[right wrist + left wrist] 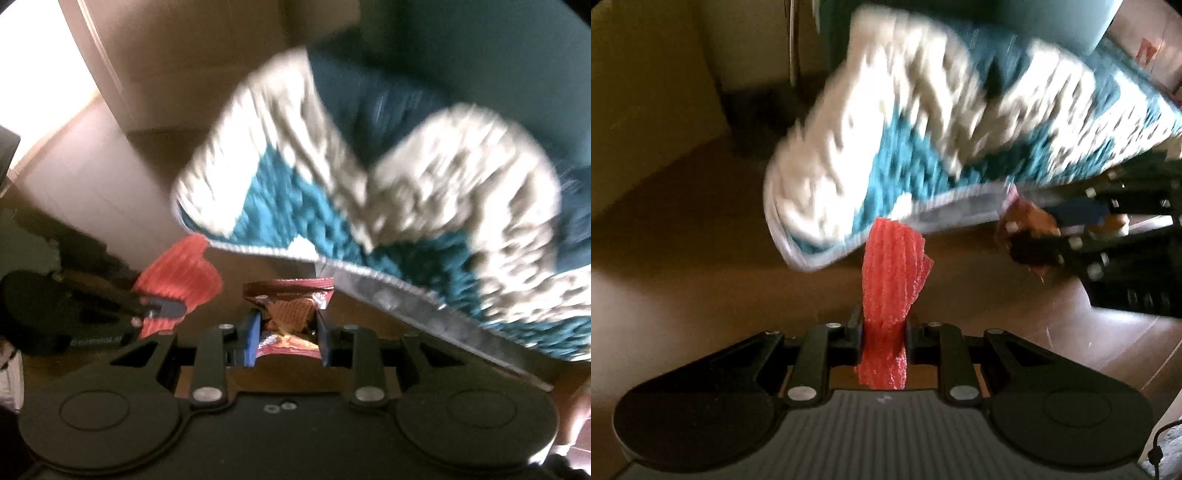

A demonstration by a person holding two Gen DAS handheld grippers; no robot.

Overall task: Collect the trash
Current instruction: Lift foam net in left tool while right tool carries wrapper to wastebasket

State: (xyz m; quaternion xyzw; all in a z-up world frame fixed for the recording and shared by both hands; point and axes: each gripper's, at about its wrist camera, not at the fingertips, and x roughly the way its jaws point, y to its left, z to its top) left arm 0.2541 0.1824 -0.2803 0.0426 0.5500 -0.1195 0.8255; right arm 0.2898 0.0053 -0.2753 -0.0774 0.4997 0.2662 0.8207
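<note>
My left gripper is shut on a crumpled red foam-net wrapper that sticks up between its pads, above the floor. My right gripper is shut on a brown snack wrapper printed with a waffle picture. In the left wrist view the right gripper appears at the right with the brown wrapper in it. In the right wrist view the left gripper appears at the left, clamped on the red wrapper. Both grippers point steeply down, close side by side.
A shaggy teal and white rug lies on the brown tiled floor below and ahead, blurred. A teal piece of furniture stands beyond the rug. A light wall corner rises at the back left.
</note>
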